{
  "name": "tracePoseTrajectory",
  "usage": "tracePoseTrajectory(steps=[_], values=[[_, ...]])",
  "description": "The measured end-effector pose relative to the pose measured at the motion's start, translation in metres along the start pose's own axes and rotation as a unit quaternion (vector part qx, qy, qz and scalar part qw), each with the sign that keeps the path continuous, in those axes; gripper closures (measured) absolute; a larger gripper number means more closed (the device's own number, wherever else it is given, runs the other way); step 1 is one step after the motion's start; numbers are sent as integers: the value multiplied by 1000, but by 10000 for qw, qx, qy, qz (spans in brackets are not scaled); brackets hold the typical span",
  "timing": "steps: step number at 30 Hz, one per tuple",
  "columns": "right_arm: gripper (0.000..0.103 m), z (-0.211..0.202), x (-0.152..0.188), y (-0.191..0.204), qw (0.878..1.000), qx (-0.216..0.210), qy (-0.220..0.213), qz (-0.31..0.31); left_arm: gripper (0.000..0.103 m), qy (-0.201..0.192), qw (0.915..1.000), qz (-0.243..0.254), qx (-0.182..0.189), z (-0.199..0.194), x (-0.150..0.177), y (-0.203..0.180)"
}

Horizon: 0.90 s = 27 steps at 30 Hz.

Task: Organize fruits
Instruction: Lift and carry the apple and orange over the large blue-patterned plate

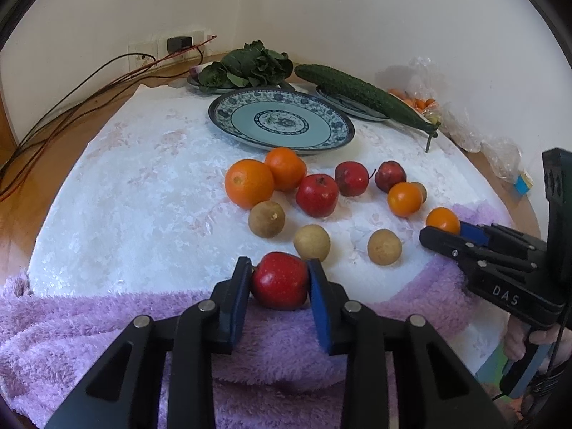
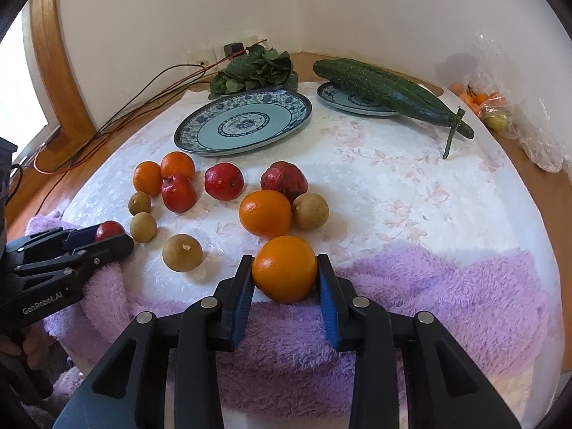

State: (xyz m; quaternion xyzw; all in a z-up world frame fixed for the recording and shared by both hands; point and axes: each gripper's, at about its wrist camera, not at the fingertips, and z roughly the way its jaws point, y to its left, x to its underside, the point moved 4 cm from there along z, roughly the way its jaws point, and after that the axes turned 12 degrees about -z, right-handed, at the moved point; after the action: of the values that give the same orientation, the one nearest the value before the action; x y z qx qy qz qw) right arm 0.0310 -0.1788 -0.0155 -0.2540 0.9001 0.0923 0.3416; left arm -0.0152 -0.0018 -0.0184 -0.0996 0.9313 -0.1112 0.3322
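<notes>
At the lower centre of each view, blue pads pinched fruit: the left gripper held a red apple, the right gripper an orange, both at the purple towel's edge. Both fruits looked firm, round, smooth and probably slippery, best gripped across the widest part. The empty patterned plate lay above.

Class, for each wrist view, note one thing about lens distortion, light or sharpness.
Left wrist view: fisheye bends the white cloth edge into a curve, black vignette fills the corners, and the red fruit shows a bright glint. Right wrist view: the window at left is blown out white; the orange stays sharp.
</notes>
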Motion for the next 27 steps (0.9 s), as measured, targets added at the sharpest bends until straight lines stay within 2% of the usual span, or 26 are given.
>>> tracePoseTrajectory(steps=[7, 15, 27], values=[[68, -4, 2, -2, 9998, -116, -129, 40, 70, 82, 9999, -54, 96, -4, 0, -2], [68, -9, -8, -2, 9996, -114, -265, -71, 70, -80, 9996, 97, 243, -19, -6, -8], [68, -15, -27, 6, 9979, -284, -537, -242, 70, -328, 9988, 230, 283, -29, -39, -16]])
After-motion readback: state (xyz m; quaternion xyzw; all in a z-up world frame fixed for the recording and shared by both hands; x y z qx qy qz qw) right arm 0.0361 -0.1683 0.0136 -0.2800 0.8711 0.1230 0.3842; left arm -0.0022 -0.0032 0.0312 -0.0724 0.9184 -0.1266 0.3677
